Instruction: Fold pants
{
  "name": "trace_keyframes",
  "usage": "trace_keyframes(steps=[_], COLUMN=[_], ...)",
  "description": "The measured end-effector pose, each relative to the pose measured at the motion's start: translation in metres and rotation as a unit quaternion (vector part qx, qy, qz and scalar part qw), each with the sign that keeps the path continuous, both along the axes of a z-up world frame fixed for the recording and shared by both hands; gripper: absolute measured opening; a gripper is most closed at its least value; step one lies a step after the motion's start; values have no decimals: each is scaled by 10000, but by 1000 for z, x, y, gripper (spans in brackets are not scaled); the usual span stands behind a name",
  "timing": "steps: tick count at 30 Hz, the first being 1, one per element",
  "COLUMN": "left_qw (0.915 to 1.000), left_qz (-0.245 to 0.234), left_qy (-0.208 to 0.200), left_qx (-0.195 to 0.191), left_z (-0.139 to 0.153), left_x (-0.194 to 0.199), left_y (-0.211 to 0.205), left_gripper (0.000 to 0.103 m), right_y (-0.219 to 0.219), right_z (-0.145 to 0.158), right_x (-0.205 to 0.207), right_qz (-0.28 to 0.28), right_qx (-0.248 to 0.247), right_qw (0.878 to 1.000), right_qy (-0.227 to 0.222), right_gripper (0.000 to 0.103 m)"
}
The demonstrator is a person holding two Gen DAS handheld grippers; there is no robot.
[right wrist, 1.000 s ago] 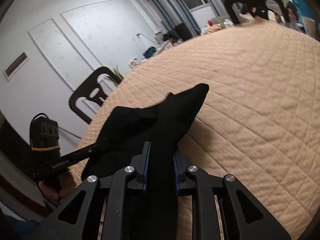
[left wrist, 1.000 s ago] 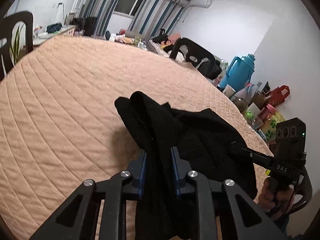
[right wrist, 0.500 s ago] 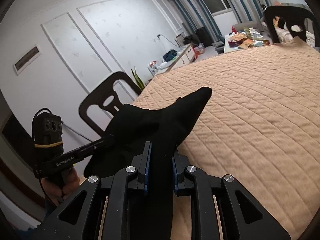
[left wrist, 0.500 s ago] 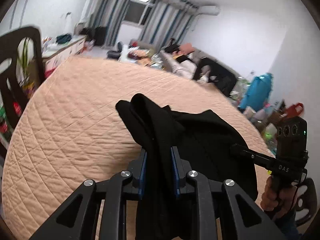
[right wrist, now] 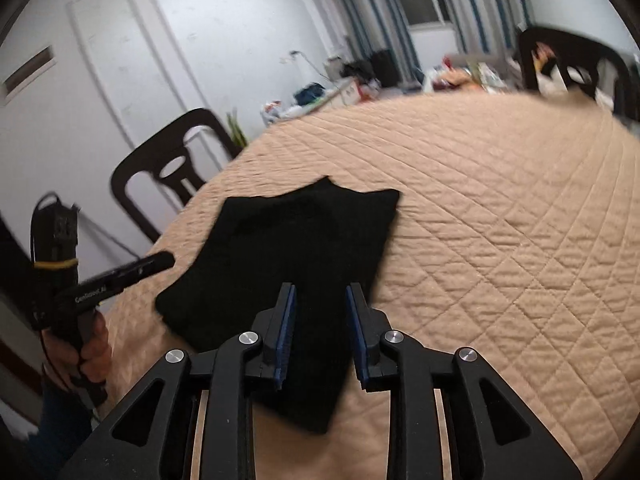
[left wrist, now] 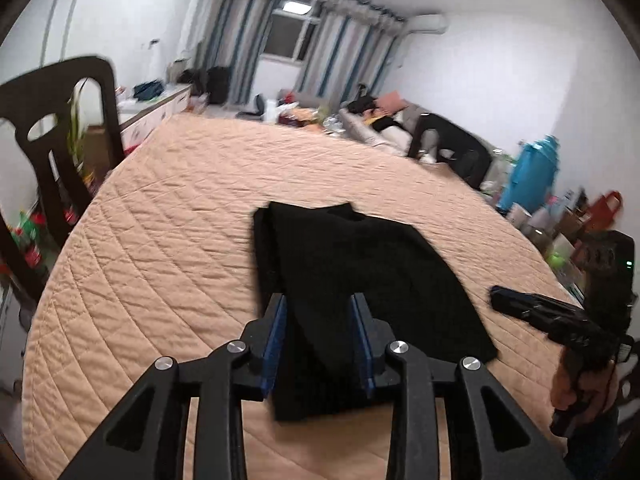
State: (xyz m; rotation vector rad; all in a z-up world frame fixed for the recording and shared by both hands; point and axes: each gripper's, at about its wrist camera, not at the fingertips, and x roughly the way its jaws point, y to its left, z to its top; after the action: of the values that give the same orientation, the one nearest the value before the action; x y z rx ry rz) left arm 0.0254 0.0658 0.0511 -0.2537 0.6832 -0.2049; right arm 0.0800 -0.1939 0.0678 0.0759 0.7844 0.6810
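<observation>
The black pants [left wrist: 360, 280] lie folded flat on the peach quilted cover [left wrist: 168, 240]; they also show in the right wrist view [right wrist: 296, 256]. My left gripper [left wrist: 320, 332] is open above their near left corner, with the cloth showing between its blue-padded jaws. My right gripper [right wrist: 320, 328] is open above the near right edge. Each gripper shows in the other's view, the right one [left wrist: 516, 304] at the right, the left one [right wrist: 148, 266] at the left, both held by hands off the cloth.
Dark chairs stand at the left edge [left wrist: 60, 140], the far right [left wrist: 452, 148] and in the right wrist view [right wrist: 160, 176]. A blue jug [left wrist: 532, 176] and clutter stand at the right. The quilted cover [right wrist: 500, 220] stretches far beyond the pants.
Both grippers have opened and let go of the pants, which were held up bunched and now lie flat on the cover. Both grippers have drawn back a little.
</observation>
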Motion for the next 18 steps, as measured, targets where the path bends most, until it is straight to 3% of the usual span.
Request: trace_keyframes(steps=[3,5,9,15,18], left_qw=[9995,9977,9976,9952,9961], left_qz=[-211,-94,136,158,198], left_qy=[73,236,314,285,369], left_qx=[221,628,604,924,771], left_z=[-7,-21,-21,-18,-23], left_x=[-5,-3,-2,-11,-9], left_y=[-15,-24,-22,-37,-34], left_gripper=[34,35,35,35,38], right_y=[21,30,22,18,25], right_z=[-13,-26,-19,-12,-24], right_x=[-14,-15,-17,-34,-24], right_qz=[277,341,267,308,358], right_qx=[-436,-860,-737,-699,-777], right_qw=[9987,9957,9968,9965,9962], right_qy=[-32,-53,-140,-336,-184], right_gripper=[26,26,26,26,26])
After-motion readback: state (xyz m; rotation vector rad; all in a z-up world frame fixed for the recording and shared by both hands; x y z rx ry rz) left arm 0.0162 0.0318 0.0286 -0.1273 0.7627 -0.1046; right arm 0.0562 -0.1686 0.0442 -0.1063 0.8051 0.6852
